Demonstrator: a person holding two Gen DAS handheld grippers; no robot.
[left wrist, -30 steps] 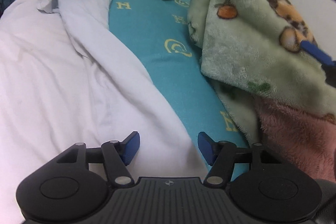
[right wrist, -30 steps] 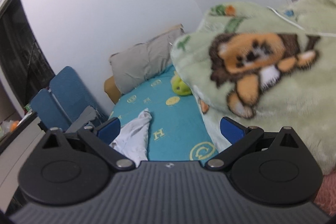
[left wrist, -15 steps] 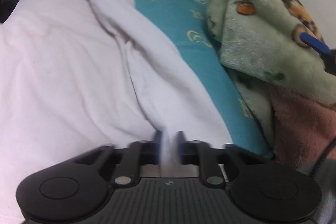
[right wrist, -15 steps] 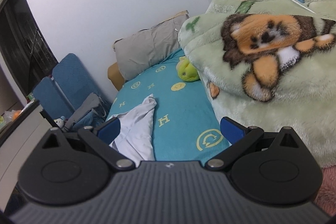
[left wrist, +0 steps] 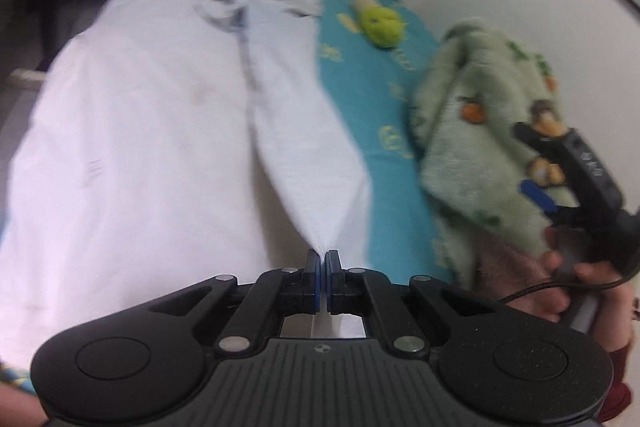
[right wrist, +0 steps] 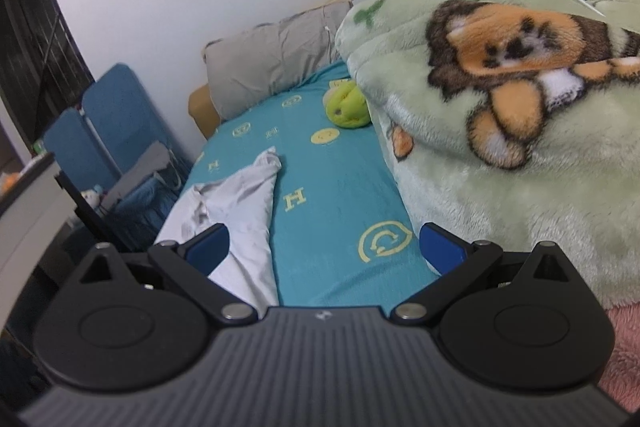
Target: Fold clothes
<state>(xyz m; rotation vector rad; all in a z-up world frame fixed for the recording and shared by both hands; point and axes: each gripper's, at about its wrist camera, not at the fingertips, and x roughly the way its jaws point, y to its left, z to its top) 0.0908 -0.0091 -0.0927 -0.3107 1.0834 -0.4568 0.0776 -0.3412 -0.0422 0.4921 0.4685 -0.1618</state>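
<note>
A white garment [left wrist: 132,147] lies spread over the teal bed sheet [left wrist: 384,115]. My left gripper [left wrist: 323,259] is shut on the garment's near right edge and lifts it, so a taut strip [left wrist: 304,131] runs up toward the collar. The garment's sleeve and collar also show in the right wrist view [right wrist: 244,203]. My right gripper [right wrist: 324,247] is open and empty, held above the sheet to the right of the garment; it also shows at the right of the left wrist view [left wrist: 560,167].
A green fleece blanket [right wrist: 500,115] with a lion print is piled on the bed's right side. A green plush toy [left wrist: 382,27] and a grey pillow [right wrist: 276,55] lie at the head. Blue folding chairs [right wrist: 108,123] stand left of the bed.
My left gripper shut on the garment's edge and pulled it up and back, drawing the cloth taut. The right gripper stayed open and dipped slightly toward the bed.
</note>
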